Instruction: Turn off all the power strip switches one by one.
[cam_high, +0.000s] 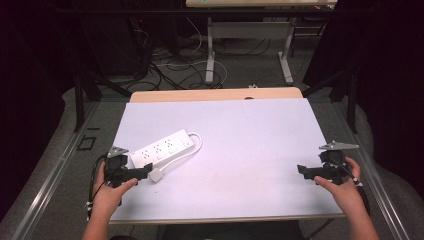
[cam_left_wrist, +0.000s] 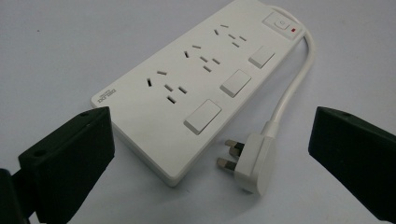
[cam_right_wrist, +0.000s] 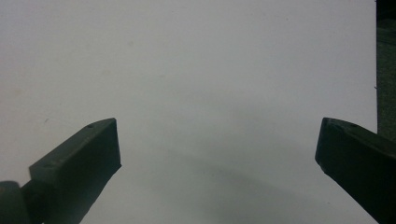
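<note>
A white power strip (cam_high: 162, 149) (cam_left_wrist: 201, 84) with three socket groups and rocker switches lies at the table's left. Its cord (cam_high: 197, 142) (cam_left_wrist: 292, 91) loops back to a white three-pin plug (cam_high: 156, 175) (cam_left_wrist: 254, 161) lying loose beside the strip's near end. My left gripper (cam_high: 146, 172) (cam_left_wrist: 210, 154) stands open just short of the strip and plug, which lie ahead between its jaws, untouched. At the table's right my right gripper (cam_high: 301, 170) (cam_right_wrist: 217, 154) is open over bare white surface, nothing between its jaws.
The white table top (cam_high: 240, 150) runs to a wooden back edge (cam_high: 215, 94). Behind it are a desk frame (cam_high: 247, 45) and tangled cables (cam_high: 170, 70) on the floor. Metal rails (cam_high: 60, 165) flank both sides of the table.
</note>
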